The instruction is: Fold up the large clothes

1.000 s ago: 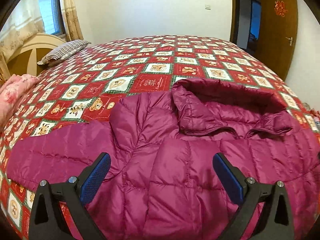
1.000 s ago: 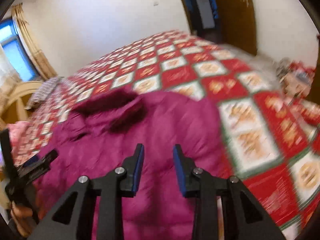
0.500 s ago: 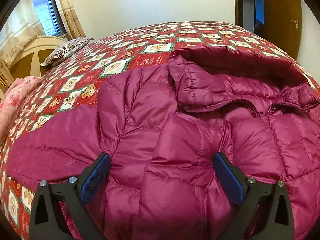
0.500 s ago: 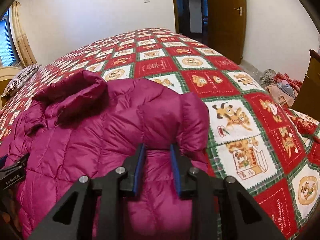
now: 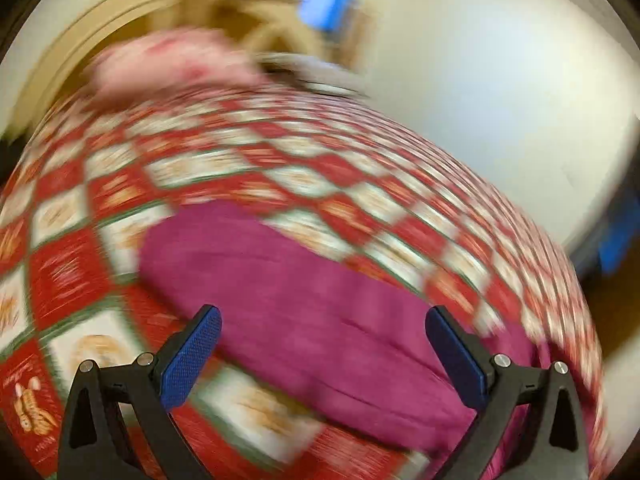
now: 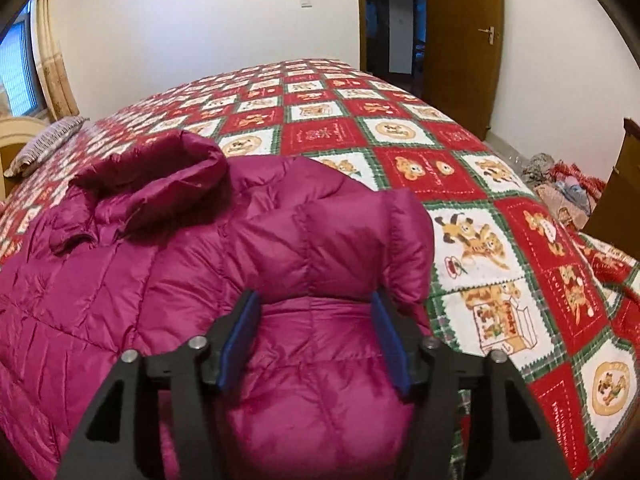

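A magenta puffer jacket point(image 6: 160, 264) lies spread on the bed, its hood point(image 6: 160, 168) toward the far side. In the right wrist view its right sleeve point(image 6: 360, 240) lies folded over the body. My right gripper point(image 6: 316, 304) hovers low over that fold with its jaws opening; puffy fabric bulges between the pads, which no longer pinch it. The left wrist view is heavily blurred. There my left gripper point(image 5: 323, 320) stands wide open above the jacket's other sleeve point(image 5: 300, 300), which lies stretched flat on the quilt; nothing is gripped.
A red, white and green patchwork quilt point(image 6: 400, 128) covers the bed. A striped pillow point(image 6: 44, 140) lies at the headboard end, with pink bedding point(image 5: 168, 60) nearby. A wooden door point(image 6: 460, 40) and a heap of clothes point(image 6: 560, 184) on the floor are to the right.
My left gripper has swung off the jacket's body to the outstretched sleeve and rolled. My right gripper's jaws, shut on the folded sleeve before, have spread apart.
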### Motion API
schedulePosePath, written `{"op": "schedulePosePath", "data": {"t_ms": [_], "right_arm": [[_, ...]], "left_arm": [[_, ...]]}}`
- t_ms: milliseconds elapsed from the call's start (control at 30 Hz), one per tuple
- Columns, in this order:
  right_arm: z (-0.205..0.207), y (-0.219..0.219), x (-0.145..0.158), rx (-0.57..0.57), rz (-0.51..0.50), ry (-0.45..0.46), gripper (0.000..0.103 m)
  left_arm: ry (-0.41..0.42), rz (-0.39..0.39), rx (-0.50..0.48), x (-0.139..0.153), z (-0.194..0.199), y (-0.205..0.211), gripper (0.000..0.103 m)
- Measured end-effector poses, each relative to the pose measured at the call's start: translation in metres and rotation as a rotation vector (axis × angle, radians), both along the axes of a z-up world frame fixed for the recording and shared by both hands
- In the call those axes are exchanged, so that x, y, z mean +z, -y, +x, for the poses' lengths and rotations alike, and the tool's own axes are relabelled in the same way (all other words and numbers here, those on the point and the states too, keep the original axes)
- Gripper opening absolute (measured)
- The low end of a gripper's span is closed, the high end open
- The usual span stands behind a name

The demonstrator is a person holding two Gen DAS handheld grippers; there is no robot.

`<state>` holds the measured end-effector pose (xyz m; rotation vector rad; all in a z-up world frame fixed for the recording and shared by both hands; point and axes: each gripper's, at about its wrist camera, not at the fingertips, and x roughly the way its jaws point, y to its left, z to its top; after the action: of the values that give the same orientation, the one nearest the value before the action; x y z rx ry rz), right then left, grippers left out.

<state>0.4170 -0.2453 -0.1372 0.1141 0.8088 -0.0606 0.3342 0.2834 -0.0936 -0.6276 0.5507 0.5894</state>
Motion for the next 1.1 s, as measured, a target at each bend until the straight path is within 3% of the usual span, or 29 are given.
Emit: {"op": "schedulePosePath", "data": {"t_ms": [67, 200, 367, 433, 533, 567, 600, 633, 667, 833, 1000, 1100], "right_arm": [[0.001, -0.002, -0.001, -0.004, -0.016, -0.003, 0.067], [0.0, -0.003, -0.001, -0.013, -0.029, -0.006, 0.069], [0.002, -0.005, -0.001, -0.021, -0.049, -0.011, 0.07], [0.002, -0.005, -0.002, -0.023, -0.054, -0.012, 0.071], [0.002, -0.004, -0.002, -0.028, -0.056, -0.013, 0.073], [0.002, -0.003, -0.003, -0.029, -0.055, -0.013, 0.073], [0.002, -0.003, -0.003, -0.029, -0.052, -0.012, 0.073], [0.002, -0.003, -0.003, -0.029, -0.049, -0.012, 0.073], [0.002, -0.003, -0.003, -0.029, -0.047, -0.011, 0.073], [0.001, -0.002, -0.003, -0.029, -0.037, -0.009, 0.074], [0.002, 0.0, -0.004, -0.03, -0.025, -0.007, 0.074], [0.001, 0.0, -0.004, -0.031, -0.018, -0.005, 0.074]], "left_arm": [[0.002, -0.143, 0.12, -0.019, -0.013, -0.043, 0.102], [0.046, -0.364, 0.201, -0.053, -0.017, -0.08, 0.102], [0.081, -0.339, 0.152, -0.053, -0.001, -0.075, 0.101], [0.052, -0.326, 0.145, -0.055, 0.002, -0.076, 0.093], [0.039, -0.281, 0.129, -0.058, 0.003, -0.074, 0.055], [0.046, -0.287, 0.107, -0.061, 0.004, -0.075, 0.025], [0.059, -0.318, 0.076, -0.067, 0.003, -0.077, 0.007], [0.064, -0.36, 0.055, -0.074, 0.005, -0.079, 0.007], [0.059, -0.355, 0.057, -0.076, 0.004, -0.079, 0.005], [0.095, -0.152, -0.01, -0.038, 0.007, -0.049, 0.003], [0.214, 0.08, -0.214, 0.028, 0.021, 0.014, 0.003], [0.275, 0.226, -0.395, 0.06, 0.028, 0.072, 0.003]]}}
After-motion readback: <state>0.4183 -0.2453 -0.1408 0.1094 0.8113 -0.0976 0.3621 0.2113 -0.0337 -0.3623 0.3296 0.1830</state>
